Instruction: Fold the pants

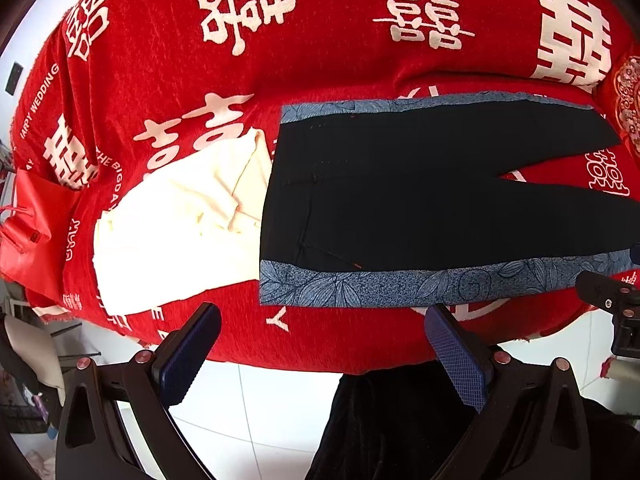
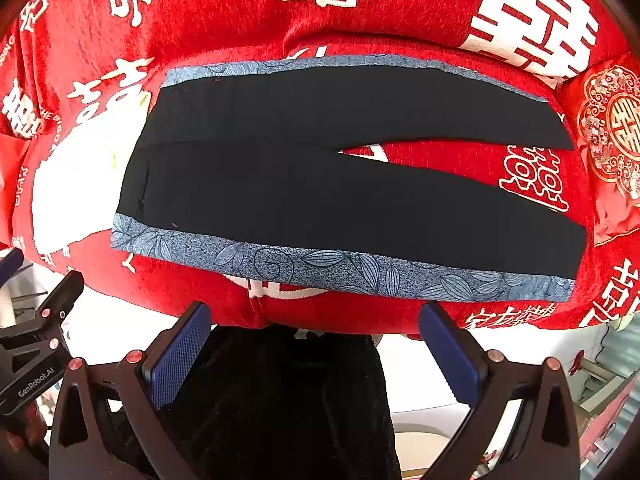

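Observation:
Black pants (image 1: 420, 200) (image 2: 304, 184) with blue leaf-patterned side stripes (image 2: 320, 260) lie flat on a red bed cover, waistband to the left and both legs spread to the right. My left gripper (image 1: 324, 344) hovers open just short of the bed's near edge, below the waist end of the near stripe. My right gripper (image 2: 316, 340) is also open, off the bed edge below the middle of the near leg. Neither touches the cloth. The other gripper's body shows at the right edge of the left view (image 1: 612, 300) and the left edge of the right view (image 2: 36, 340).
A cream garment (image 1: 180, 224) (image 2: 80, 184) lies left of the waistband, partly under it. The red cover (image 1: 320, 60) bears white characters. A red embroidered pillow (image 2: 612, 140) sits at the right. A red bag (image 1: 32, 224) is at far left. White tiled floor (image 1: 260, 400) and a person's dark clothing (image 2: 280, 400) lie below.

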The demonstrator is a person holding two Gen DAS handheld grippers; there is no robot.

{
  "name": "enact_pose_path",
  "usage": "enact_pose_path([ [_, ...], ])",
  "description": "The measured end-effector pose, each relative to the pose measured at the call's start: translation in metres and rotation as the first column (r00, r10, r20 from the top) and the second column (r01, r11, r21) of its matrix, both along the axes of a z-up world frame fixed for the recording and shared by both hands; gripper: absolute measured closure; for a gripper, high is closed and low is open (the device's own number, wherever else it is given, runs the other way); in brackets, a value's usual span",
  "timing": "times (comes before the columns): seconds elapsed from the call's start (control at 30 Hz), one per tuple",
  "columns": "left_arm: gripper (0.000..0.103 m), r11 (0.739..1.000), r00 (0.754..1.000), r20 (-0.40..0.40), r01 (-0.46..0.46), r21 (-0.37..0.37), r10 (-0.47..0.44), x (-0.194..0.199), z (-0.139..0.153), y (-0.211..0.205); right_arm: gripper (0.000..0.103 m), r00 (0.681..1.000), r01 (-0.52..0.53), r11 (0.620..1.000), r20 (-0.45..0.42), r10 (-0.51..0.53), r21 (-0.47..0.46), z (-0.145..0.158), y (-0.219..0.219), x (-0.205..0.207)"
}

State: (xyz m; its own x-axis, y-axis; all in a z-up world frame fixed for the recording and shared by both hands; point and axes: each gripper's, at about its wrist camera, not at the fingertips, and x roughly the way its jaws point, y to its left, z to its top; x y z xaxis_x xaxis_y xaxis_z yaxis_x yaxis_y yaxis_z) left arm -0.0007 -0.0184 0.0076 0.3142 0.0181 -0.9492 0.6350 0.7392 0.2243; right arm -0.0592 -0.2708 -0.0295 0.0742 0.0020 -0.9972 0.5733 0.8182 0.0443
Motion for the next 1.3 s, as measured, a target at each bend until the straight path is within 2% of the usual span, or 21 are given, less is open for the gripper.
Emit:
enact_pose_path([
  [0.63,0.001,0.999,1.0,-0.013,0.02,-0.028,-0.02,-0.0016,0.0022,-0.0056,0.0,1.0,0.006,1.0,-0.004,-0.006,0.002,0.0006,-0.0039,0.0002],
  [0.83,0.001,0.999,1.0,0.004,0.029,0.02,-0.029,-0.0019,-0.0021,-0.0084,0.0,1.0,0.022,1.0,-0.009,-0.022,0.006,0.0,-0.0072,-0.0019],
  [1.3,0.001,0.999,0.999,-0.004,0.038,0.024,-0.038,0.0007,-0.0044,-0.0092,0.0,1.0,0.03,0.999,-0.008,-0.03,0.01,-0.0023,-0.01,-0.0028],
])
